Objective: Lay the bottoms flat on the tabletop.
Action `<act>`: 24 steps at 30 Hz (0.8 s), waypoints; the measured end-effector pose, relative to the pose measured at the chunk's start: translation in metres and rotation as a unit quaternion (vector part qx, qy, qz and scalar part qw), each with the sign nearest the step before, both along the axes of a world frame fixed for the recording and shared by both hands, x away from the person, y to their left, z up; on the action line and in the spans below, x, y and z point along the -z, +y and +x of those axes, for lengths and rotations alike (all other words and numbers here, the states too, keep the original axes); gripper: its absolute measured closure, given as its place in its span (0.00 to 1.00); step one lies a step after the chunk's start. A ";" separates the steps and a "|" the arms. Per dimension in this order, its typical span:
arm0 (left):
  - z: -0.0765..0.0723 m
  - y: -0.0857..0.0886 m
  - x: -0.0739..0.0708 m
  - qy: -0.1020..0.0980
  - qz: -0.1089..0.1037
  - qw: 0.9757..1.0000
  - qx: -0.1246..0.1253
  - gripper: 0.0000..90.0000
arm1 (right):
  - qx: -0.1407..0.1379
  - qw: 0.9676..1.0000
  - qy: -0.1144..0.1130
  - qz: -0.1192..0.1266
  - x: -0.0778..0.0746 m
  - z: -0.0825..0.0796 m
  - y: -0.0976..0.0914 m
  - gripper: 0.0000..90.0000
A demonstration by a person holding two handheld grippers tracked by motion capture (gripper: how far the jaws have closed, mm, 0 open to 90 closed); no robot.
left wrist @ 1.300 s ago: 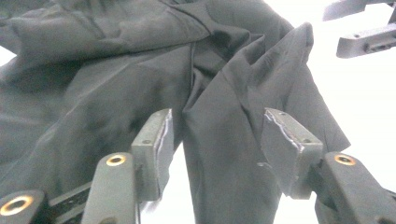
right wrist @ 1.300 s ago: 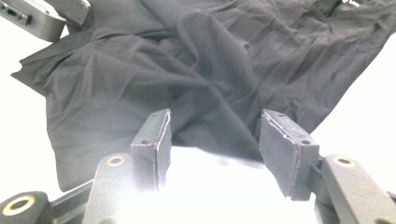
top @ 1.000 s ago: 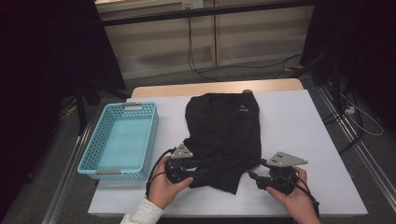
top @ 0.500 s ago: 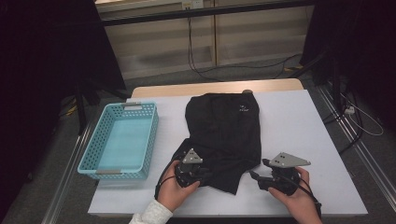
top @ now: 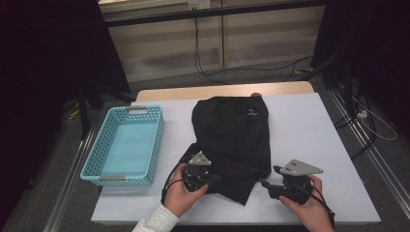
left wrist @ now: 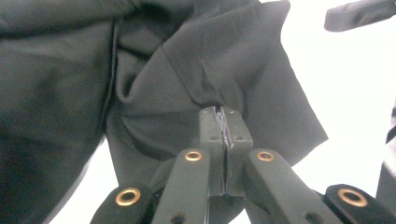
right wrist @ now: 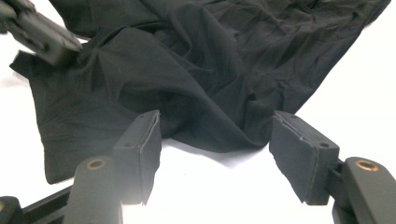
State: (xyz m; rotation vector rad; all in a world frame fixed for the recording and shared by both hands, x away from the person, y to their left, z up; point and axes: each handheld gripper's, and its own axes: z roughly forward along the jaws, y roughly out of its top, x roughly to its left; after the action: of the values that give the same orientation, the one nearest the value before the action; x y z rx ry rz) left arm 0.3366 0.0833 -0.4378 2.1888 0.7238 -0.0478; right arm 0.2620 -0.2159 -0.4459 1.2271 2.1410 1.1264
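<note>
A black garment point(top: 232, 130) lies spread on the white table point(top: 309, 121), its near hem rumpled. My left gripper point(top: 215, 178) is at the hem's near left corner. In the left gripper view its jaws have just been closing and now stand together, pinching a fold of the black garment point(left wrist: 187, 79) at the left gripper's tips point(left wrist: 224, 116). My right gripper point(top: 265, 183) rests on the table by the hem's near right side. The right gripper point(right wrist: 215, 140) is open with bare table between its pads, and the black garment point(right wrist: 196, 70) lies just ahead of them.
A light blue plastic basket point(top: 102, 157) stands empty on the table's left side. White table surface stretches to the right of the garment. The table's near edge runs just under both hands. Cables lie on the floor behind the table.
The left hand slid right onto the garment's near left corner and its jaws shut on the fabric. The right hand and gripper stayed where they were.
</note>
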 end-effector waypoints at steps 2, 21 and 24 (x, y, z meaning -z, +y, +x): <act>0.001 0.003 -0.005 0.006 -0.013 1.000 -0.001 0.99 | -0.001 1.000 0.000 -0.001 0.001 0.001 0.001 0.37; 0.017 0.020 -0.030 0.016 -0.071 0.997 -0.019 0.98 | -0.021 1.000 0.003 -0.008 0.003 0.002 0.011 0.37; 0.017 0.020 -0.031 0.016 -0.072 0.997 -0.020 0.98 | -0.025 1.000 0.005 -0.011 0.004 0.002 0.013 0.37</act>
State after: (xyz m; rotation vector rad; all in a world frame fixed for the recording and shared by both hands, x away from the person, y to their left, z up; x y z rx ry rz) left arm 0.3537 0.1037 -0.4066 2.0399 0.7587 -0.1114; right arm 0.2644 -0.2026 -0.4502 1.1779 2.1979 1.1169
